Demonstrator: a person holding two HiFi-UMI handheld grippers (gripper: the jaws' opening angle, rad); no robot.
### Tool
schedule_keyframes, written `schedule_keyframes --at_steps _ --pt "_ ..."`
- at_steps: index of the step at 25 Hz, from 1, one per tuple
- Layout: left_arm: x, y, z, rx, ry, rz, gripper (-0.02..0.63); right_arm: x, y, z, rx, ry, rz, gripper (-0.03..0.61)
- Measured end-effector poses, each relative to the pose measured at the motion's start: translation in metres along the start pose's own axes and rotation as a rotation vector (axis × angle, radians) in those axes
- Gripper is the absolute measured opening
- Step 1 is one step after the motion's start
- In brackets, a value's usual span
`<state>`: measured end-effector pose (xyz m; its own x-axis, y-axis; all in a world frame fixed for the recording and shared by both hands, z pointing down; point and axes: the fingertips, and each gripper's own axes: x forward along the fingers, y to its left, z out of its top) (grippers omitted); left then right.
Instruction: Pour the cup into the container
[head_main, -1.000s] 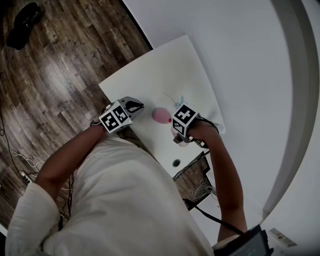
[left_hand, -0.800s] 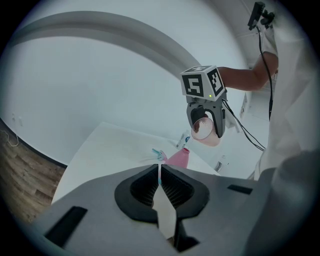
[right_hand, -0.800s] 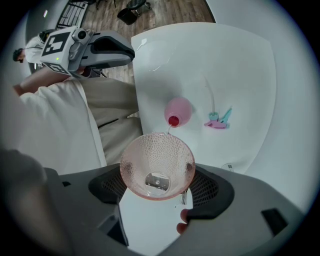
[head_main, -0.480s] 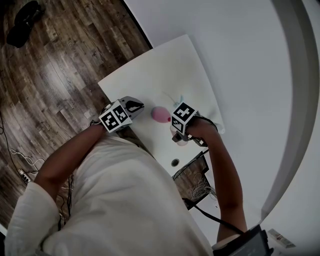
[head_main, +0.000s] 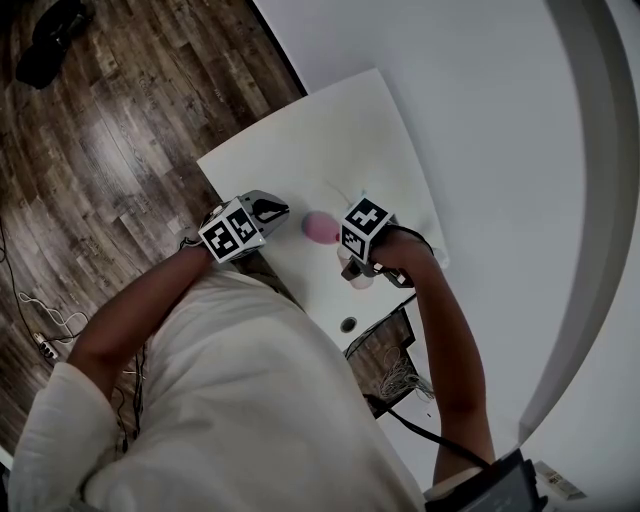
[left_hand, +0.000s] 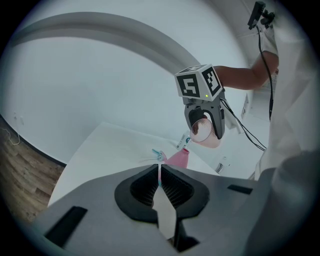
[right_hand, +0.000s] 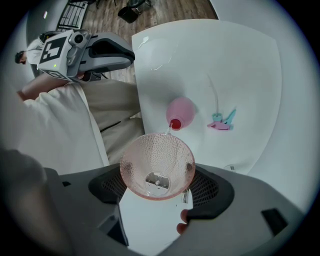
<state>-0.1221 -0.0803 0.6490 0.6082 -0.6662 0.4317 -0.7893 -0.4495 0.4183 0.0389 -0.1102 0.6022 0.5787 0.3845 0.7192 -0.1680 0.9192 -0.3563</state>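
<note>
Wood flooring (head_main: 100, 130) lies to one side of a white tabletop (right_hand: 200, 60) that is pushed up against a plain white wall (head_main: 450, 80). On the tabletop stands a small pink container (right_hand: 181, 111) with a red mouth, and just beside it lies a little blue and pink clip-like thing (right_hand: 222, 120), too small to make out further. The right gripper (right_hand: 157, 172) has its jaws clamped on either side of a clear pink, dimpled cup (right_hand: 157, 155). It holds the cup in the air above the near part of the tabletop, tipped far over, so that the right gripper view looks into the cup down to its base. The lowered rim of the cup hangs directly over the container's red mouth, and a thin pale thread runs from that rim down into it. The left gripper (left_hand: 160, 167) hangs apart to the left of the container near the tabletop's edge. Its jaws are together with only a hairline slit between the pads and nothing in them, and they point toward the container and the tilted cup. A person in a white garment (head_main: 230, 400) holds both grippers with bare forearms.
</note>
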Motion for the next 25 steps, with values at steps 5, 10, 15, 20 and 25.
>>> schedule_keyframes --at_steps 5,10,15,20,25 --pt "-0.008 0.000 0.001 -0.004 -0.003 0.005 0.012 -0.004 0.004 0.002 -0.001 0.014 0.006 0.373" --pt "-0.005 0.000 -0.004 -0.003 -0.002 0.012 0.012 0.002 0.002 0.005 -0.008 0.024 0.015 0.373" --pt "-0.009 0.000 -0.004 -0.004 -0.005 0.019 0.012 0.003 0.003 0.004 -0.006 0.042 0.019 0.373" --pt "-0.013 0.004 -0.001 -0.012 -0.007 0.023 0.012 -0.001 0.003 0.005 -0.008 0.055 0.030 0.373" --pt "-0.010 0.002 -0.008 -0.014 -0.006 0.026 0.012 0.006 0.001 0.005 -0.009 0.068 0.031 0.373"
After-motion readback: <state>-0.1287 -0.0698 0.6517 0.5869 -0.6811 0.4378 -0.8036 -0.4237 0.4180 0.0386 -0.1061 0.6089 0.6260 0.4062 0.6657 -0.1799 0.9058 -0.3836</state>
